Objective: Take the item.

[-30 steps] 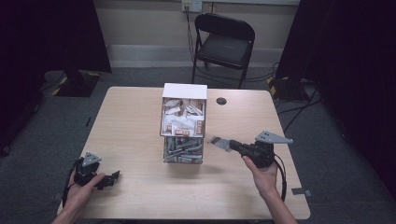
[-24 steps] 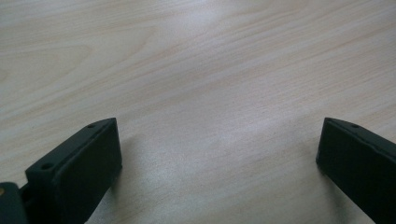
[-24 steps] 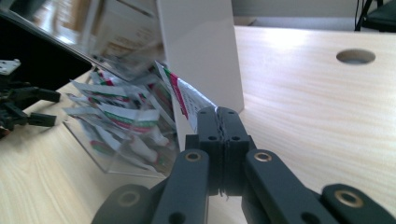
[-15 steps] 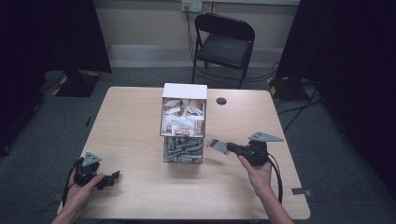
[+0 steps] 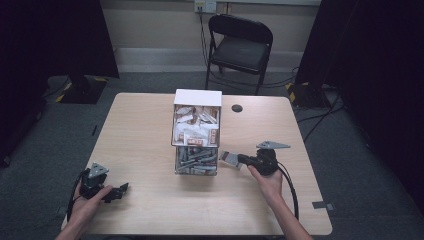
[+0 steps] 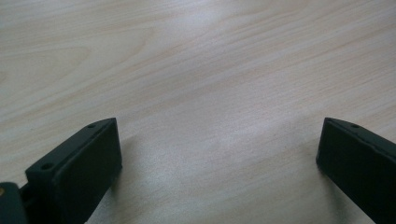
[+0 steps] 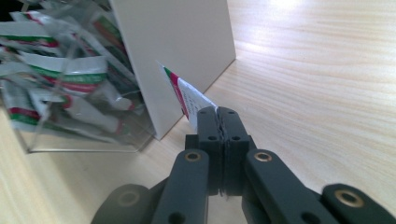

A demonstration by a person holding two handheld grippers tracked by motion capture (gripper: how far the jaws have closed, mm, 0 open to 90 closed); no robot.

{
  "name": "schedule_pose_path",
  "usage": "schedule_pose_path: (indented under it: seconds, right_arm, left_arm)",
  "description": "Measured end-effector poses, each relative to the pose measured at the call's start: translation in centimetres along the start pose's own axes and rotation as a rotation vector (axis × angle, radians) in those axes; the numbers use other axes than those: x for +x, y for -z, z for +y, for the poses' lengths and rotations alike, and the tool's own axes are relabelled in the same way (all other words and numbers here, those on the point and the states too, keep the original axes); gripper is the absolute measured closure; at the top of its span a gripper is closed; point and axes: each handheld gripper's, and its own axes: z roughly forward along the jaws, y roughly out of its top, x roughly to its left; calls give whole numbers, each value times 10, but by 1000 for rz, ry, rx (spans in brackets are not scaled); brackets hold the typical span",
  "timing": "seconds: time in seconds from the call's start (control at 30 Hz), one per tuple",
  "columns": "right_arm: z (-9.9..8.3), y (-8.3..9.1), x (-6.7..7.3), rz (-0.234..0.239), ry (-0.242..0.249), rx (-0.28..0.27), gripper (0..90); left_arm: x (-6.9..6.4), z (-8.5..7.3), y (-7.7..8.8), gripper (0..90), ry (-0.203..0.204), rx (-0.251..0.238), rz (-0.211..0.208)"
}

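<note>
Beside the clear organiser box [image 5: 196, 134] in the middle of the desk [image 5: 140, 130], your right gripper [image 7: 218, 112] had its fingers pressed fully together on one corner of a small sachet [image 7: 187, 95], white with a red and green edge. That sachet stuck out ahead of the fingertips, close to the box's white side panel [image 7: 173, 51] and low over the wood; from above it showed as a pale slip [image 5: 228, 158] just right of the box's lower compartment. Your left gripper [image 5: 111, 192] rested near the front left corner of the desk, its fingers [image 6: 79, 163] spread wide with nothing between them.

The hold looked thin: you had only the sachet's edge, so a quick swing or a brush against the panel could have pulled it loose. Pushing on towards the box could also have crumpled the sachet against the panel, or nudged the box itself, since nothing braced it.
</note>
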Motion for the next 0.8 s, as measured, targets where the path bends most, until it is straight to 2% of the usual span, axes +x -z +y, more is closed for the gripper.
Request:
schedule_pose_path:
  seconds: [0.23, 0.47, 0.67, 0.8]
  right_arm:
    - [5, -8, -11, -15, -31, -15, 890]
    - [12, -18, -21, -44, -37, -30, 888]
    - [11, -23, -33, -75, -60, -36, 888]
    - [9, -25, -34, -89, -60, -28, 888]
  left_arm:
    - [0, 0, 0, 0, -1, 0, -1]
    - [0, 0, 0, 0, 6, -4, -3]
    - [0, 0, 0, 0, 5, -3, -2]
    - [0, 0, 0, 0, -1, 0, -1]
